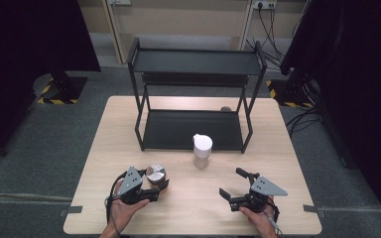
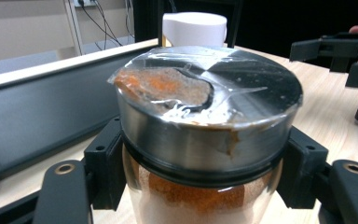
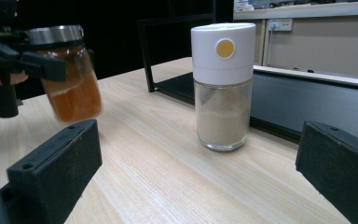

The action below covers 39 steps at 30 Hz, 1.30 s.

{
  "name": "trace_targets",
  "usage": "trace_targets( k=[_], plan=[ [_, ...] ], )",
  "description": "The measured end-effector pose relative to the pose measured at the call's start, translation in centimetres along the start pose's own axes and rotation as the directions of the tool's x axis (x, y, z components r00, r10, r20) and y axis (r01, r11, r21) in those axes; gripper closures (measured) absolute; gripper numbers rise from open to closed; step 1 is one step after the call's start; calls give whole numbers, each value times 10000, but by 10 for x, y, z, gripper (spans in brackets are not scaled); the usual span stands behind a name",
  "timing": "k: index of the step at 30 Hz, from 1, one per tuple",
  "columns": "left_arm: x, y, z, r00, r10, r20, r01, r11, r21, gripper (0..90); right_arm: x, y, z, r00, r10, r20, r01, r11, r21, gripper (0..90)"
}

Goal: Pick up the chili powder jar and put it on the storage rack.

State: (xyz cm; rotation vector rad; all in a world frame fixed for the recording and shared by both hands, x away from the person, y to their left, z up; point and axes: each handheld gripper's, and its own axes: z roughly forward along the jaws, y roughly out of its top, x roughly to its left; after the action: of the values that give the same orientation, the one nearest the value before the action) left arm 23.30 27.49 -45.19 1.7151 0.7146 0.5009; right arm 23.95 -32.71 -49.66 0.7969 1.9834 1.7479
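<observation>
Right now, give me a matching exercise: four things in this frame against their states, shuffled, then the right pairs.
1 left tongs
2 right tongs
3 orange spice jar
4 white-capped shaker

a standing on the table
b lifted and tilted
c open, holding nothing
d shut on the jar below its metal lid

Pairs: 1-d, 2-c, 3-b, 4-a

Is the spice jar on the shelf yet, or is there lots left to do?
Not yet. The left gripper has clamped the orange spice jar and holds it tilted, clear of the table. The white-capped shaker stands untouched before the open right gripper. The black rack has both shelves bare.
</observation>
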Motion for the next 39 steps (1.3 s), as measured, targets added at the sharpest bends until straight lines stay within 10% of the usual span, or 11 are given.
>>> trace_targets(
  k=[11, 39],
  plan=[
    [8, 47, 6, 9996, 204, 198, -200, 9996, -211, 306, 0, 0, 0, 10000, 30, 16, -30, 10000, -23, 4],
    [46, 224, 27, 9999, 61, 99, -59, 9997, -255, 307, -1, 0, 0, 10000, 14, -64, -14, 10000, -36, 5]
  ],
)
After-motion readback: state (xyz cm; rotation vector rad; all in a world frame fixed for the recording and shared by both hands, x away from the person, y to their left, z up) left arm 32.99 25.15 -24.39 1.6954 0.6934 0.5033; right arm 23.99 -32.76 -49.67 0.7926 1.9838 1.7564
